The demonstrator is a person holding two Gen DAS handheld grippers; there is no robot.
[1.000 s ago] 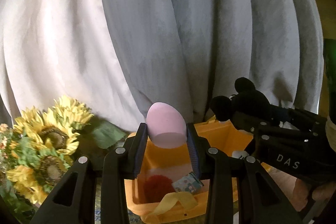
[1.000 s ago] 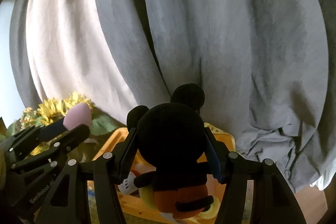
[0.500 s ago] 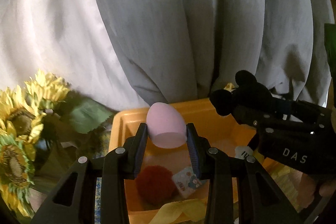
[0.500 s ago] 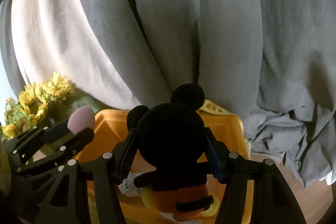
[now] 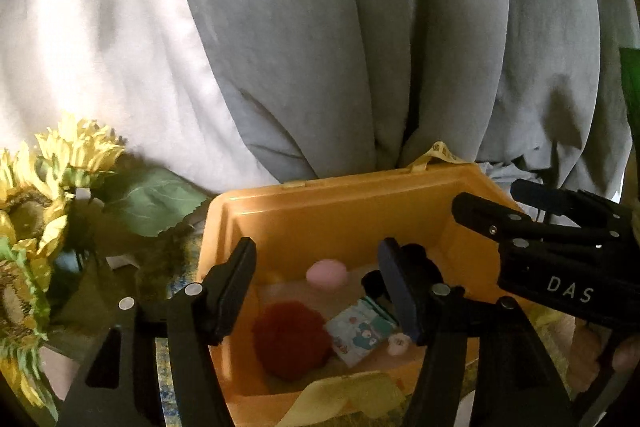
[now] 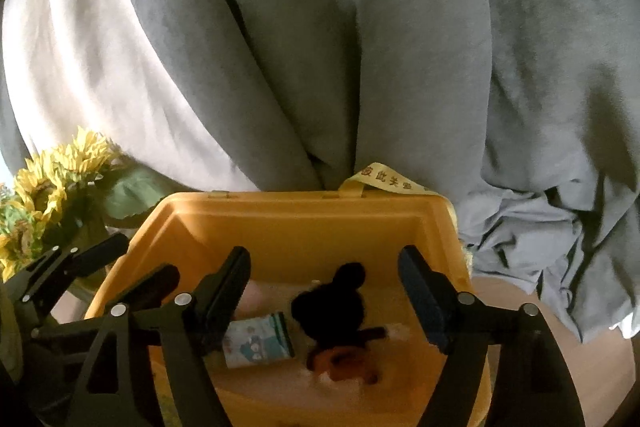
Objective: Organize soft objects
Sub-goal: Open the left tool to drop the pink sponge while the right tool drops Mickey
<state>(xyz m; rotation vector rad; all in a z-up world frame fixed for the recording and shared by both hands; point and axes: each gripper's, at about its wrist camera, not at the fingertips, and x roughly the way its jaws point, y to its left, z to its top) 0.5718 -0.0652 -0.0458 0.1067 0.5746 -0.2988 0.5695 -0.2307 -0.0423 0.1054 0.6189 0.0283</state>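
Lying inside the yellow bin [image 6: 304, 223], the pink egg-shaped sponge [image 5: 326, 273] and black mouse plush [image 6: 334, 315] rest beside a red pom-pom [image 5: 292, 339] and printed packet [image 6: 258, 345]; left gripper [image 5: 320, 291] and right gripper [image 6: 326, 299] have just been opening, jaws wide, nothing gripped.

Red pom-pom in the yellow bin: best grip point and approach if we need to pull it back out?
Take the red pom-pom across its round middle, coming from above through the open top of the yellow bin. It looks like a fluffy ball with no handle, so any diameter should do. Set the fingers clear of the small printed packet beside it and the bin's near wall.
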